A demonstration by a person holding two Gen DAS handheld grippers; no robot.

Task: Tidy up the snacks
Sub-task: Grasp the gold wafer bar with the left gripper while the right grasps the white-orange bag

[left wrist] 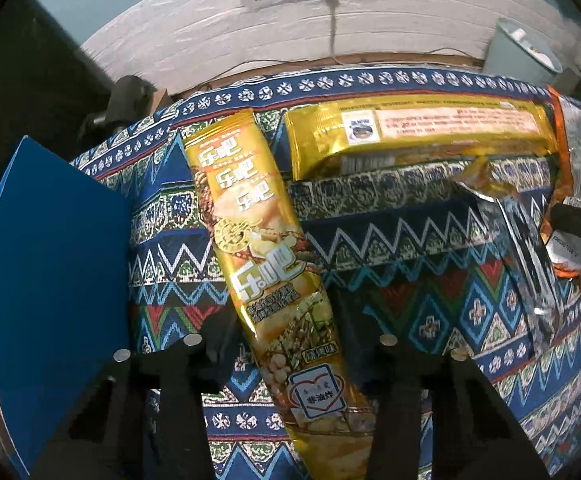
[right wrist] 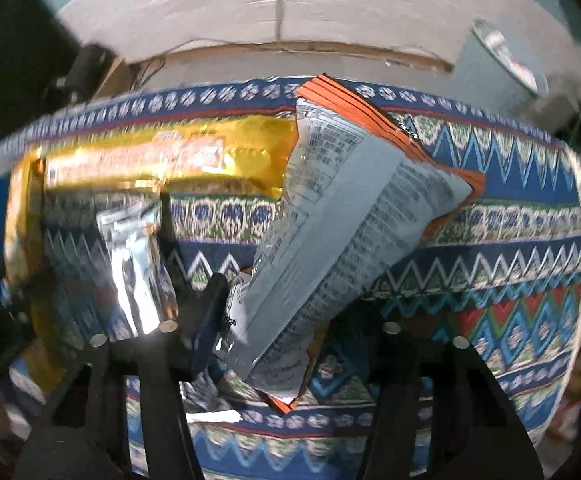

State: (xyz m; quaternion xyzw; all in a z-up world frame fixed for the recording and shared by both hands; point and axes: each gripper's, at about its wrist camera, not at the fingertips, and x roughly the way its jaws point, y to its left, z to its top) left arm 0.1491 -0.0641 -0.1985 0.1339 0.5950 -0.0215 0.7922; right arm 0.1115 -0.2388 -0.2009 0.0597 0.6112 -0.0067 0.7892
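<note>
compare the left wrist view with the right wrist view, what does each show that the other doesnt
Only the left wrist view shows the printed front of the tall gold snack bag lying between the left gripper's jaws, and a blue panel at the left edge.

Only the right wrist view shows the whole grey back of the orange-edged bag between the right gripper's jaws.

Both show the long gold pack, the silver packet, and the patterned tablecloth.

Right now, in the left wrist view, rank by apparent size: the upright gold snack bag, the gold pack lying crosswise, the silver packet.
1. Upright gold snack bag, though it is nearest the camera.
2. Gold pack lying crosswise, close behind; unsure.
3. Silver packet, clearly smallest.
</note>
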